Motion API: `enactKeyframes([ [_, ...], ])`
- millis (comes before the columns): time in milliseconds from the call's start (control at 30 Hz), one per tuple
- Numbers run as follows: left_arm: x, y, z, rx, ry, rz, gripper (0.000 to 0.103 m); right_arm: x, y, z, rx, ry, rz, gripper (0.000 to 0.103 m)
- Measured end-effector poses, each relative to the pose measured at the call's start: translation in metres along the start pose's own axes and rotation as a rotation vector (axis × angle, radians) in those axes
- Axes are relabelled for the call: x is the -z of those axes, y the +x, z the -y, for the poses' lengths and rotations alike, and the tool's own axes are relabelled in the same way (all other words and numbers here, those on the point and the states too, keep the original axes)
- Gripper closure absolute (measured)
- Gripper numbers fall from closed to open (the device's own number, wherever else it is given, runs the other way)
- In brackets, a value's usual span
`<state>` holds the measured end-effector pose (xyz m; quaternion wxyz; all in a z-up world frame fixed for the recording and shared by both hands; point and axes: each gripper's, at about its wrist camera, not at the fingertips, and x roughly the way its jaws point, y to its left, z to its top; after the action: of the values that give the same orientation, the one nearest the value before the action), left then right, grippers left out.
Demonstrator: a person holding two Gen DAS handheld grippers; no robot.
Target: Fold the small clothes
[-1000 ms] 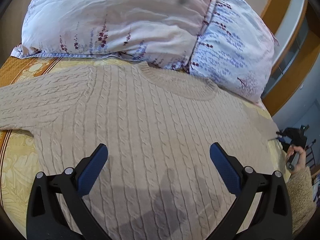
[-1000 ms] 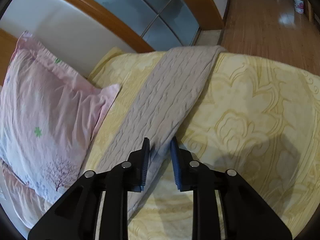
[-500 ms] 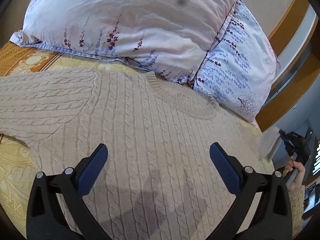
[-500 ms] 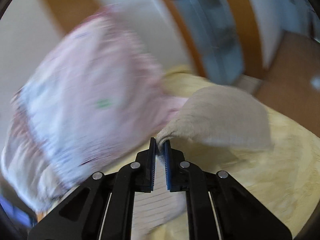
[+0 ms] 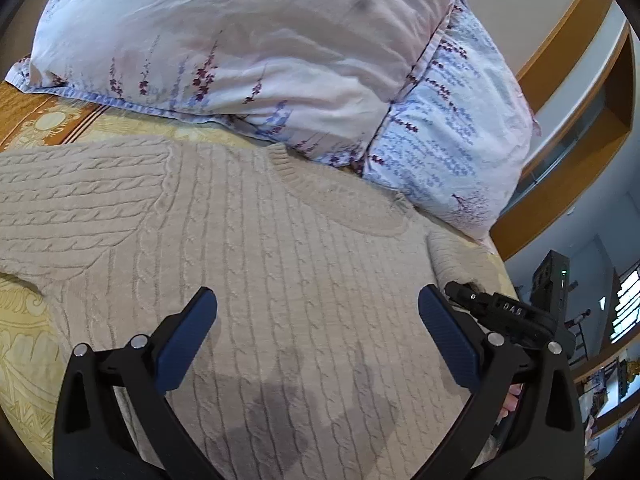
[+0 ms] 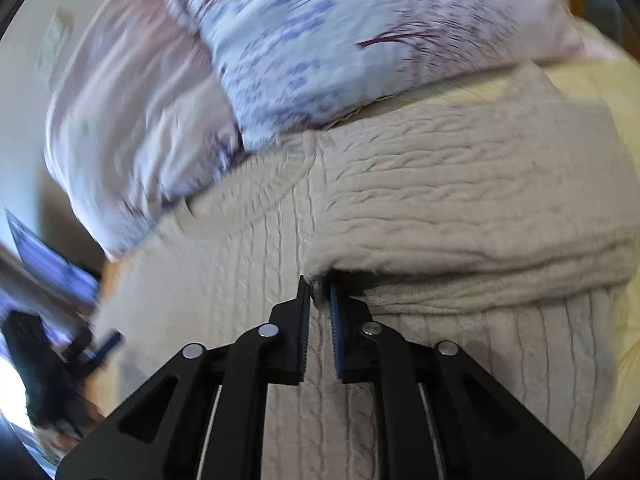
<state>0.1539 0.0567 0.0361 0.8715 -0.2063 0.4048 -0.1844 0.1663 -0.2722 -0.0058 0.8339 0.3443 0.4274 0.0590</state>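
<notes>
- Bedspread [image 5: 24,340]: yellow patterned, covers the bed, showing at the far left beyond the garment.
- Sweater [image 5: 280,264]: beige cable-knit, lies flat on the bed, neckline toward the pillows; left sleeve [image 5: 72,200] extends outward, flat.
- Left gripper [image 5: 318,320]: jaws spread wide, holding nothing, hovering over the sweater's body.
- Pillows [image 5: 248,36]: two floral, just beyond the collar [image 5: 340,200], one touching it.
- Right sleeve [image 6: 460,208]: folded inward across the sweater's chest.
- Right gripper [image 6: 318,292]: jaws nearly closed, pinching the cuff edge of the right sleeve; also visible in the left wrist view at the garment's right side. Right wrist view is motion-blurred.
</notes>
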Motion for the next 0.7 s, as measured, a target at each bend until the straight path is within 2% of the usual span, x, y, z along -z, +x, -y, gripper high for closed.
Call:
enactKeyframes([
  [67, -0.003, 0.001, -0.001, 0.023, -0.019, -0.007, 0.003, -0.005, -0.014, 0.014, -0.040, 0.095, 0.037, 0.057],
  [100, -0.004, 0.001, -0.003, 0.036, -0.029, -0.012, 0.003, -0.006, -0.022, 0.019, -0.033, 0.132, 0.062, 0.056],
  [200, -0.007, 0.003, -0.009, 0.067, -0.074, -0.026, 0.003, -0.015, -0.035, 0.049, -0.004, 0.262, 0.109, 0.056],
  [267, -0.009, 0.002, -0.015, 0.075, -0.101, -0.027, 0.003, -0.018, -0.042, 0.059, 0.051, 0.307, 0.151, 0.057],
  [333, -0.010, 0.000, -0.021, 0.078, -0.115, -0.024, 0.004, -0.024, -0.051, 0.067, 0.132, 0.301, 0.198, 0.065],
  [367, -0.010, -0.001, -0.024, 0.080, -0.123, -0.021, 0.006, -0.027, -0.053, 0.066, 0.185, 0.281, 0.216, 0.080],
  [400, -0.011, -0.003, -0.027, 0.083, -0.131, -0.019, 0.007, -0.031, -0.053, 0.062, 0.227, 0.254, 0.231, 0.090],
  [433, -0.012, -0.004, -0.030, 0.089, -0.144, -0.017, 0.008, -0.034, -0.054, 0.054, 0.261, 0.211, 0.248, 0.091],
  [500, -0.014, -0.007, -0.036, 0.098, -0.164, -0.009, 0.010, -0.040, -0.051, 0.022, 0.273, 0.093, 0.283, 0.094],
  [567, -0.016, -0.010, -0.041, 0.112, -0.188, 0.002, 0.012, -0.042, -0.043, -0.011, 0.232, -0.016, 0.293, 0.094],
  [633, -0.017, -0.013, -0.046, 0.129, -0.211, 0.010, 0.012, -0.033, -0.031, -0.055, 0.146, -0.142, 0.267, 0.094],
  [700, -0.017, -0.014, -0.047, 0.152, -0.229, 0.013, 0.012, -0.019, -0.005, -0.094, 0.040, -0.261, 0.148, 0.092],
])
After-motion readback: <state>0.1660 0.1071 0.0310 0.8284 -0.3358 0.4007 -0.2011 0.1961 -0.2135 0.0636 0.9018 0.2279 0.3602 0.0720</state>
